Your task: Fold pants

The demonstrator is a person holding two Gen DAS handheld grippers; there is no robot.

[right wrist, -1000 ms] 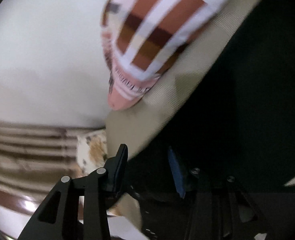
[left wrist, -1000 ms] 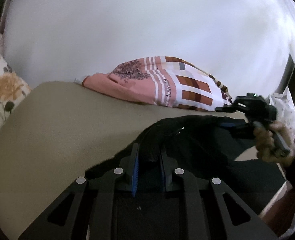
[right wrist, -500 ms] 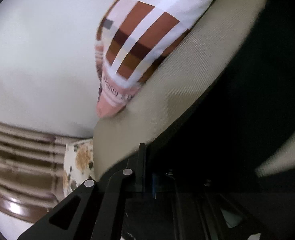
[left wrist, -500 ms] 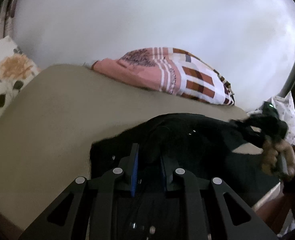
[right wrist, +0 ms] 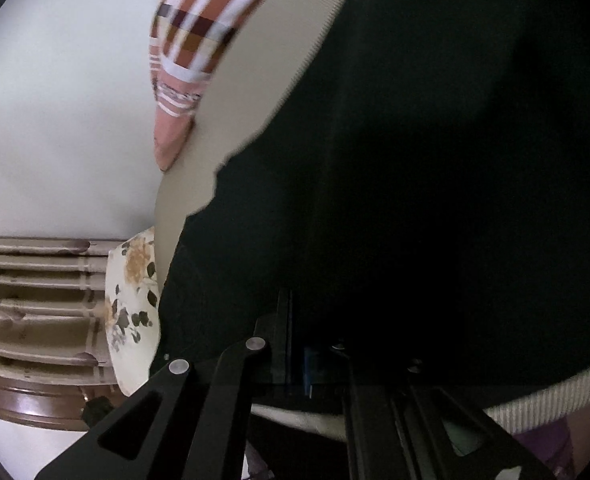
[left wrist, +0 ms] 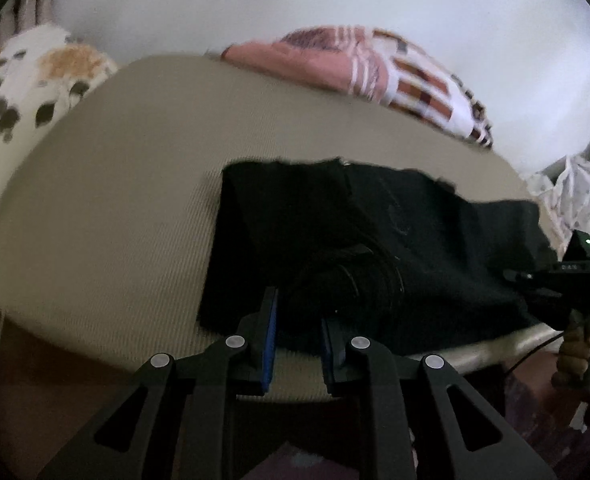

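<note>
Pants [left wrist: 375, 248] now lowered flat onto cushion [left wrist: 107, 216], long axis left-right; left gripper [left wrist: 297, 320] pinches near edge; right gripper [right wrist: 315, 356] clamps cloth.

pink checked pillow [left wrist: 379, 68] and floral cushion [left wrist: 27, 80] on beige mattress [left wrist: 115, 200].

Black pants [left wrist: 375, 240] are seen on a beige ribbed surface [left wrist: 107, 216] at centre frame. A pink pillow [left wrist: 375, 72] with brown, white checks is shown at top, and a white floral cushion [left wrist: 27, 80] at upper left.
</note>
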